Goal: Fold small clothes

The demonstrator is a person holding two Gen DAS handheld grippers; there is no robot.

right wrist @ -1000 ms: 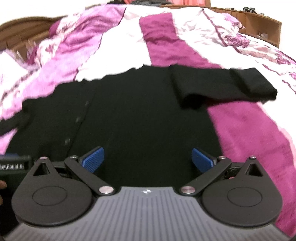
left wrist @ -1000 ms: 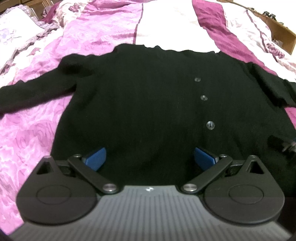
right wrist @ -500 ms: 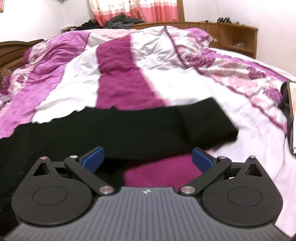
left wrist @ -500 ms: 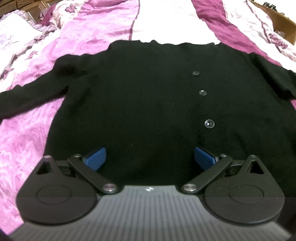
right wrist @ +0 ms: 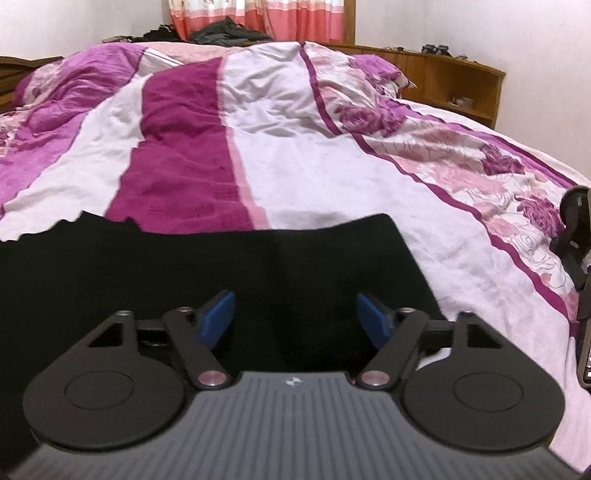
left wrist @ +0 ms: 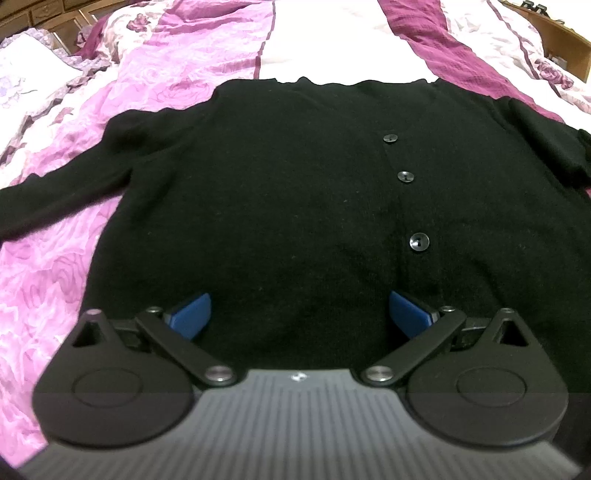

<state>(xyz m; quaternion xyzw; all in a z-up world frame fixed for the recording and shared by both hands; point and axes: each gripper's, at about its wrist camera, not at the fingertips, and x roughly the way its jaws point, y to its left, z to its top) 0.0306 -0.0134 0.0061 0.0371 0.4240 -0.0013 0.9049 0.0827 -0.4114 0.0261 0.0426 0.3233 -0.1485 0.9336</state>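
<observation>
A black buttoned cardigan (left wrist: 295, 177) lies flat, front up, on the bed. One sleeve (left wrist: 55, 199) stretches out to the left, the other (left wrist: 546, 144) runs off to the upper right. My left gripper (left wrist: 299, 314) hovers open over the cardigan's lower body, holding nothing. In the right wrist view the right sleeve (right wrist: 295, 258) lies across the quilt, its cuff end toward the right. My right gripper (right wrist: 295, 319) sits low over that sleeve near the cuff. Its jaws are partly narrowed but still open, with sleeve cloth showing between the blue pads (right wrist: 218, 317).
A pink, purple and white quilt (right wrist: 314, 155) covers the bed. A wooden shelf unit (right wrist: 461, 85) runs along the far right. Dark clothes (right wrist: 221, 33) are piled beyond the bed by a curtain. A black device (right wrist: 576, 258) stands at the right edge.
My right gripper swung right along the sleeve and came down near its cuff, and its jaws narrowed. The left gripper's view shifted only slightly over the cardigan's body.
</observation>
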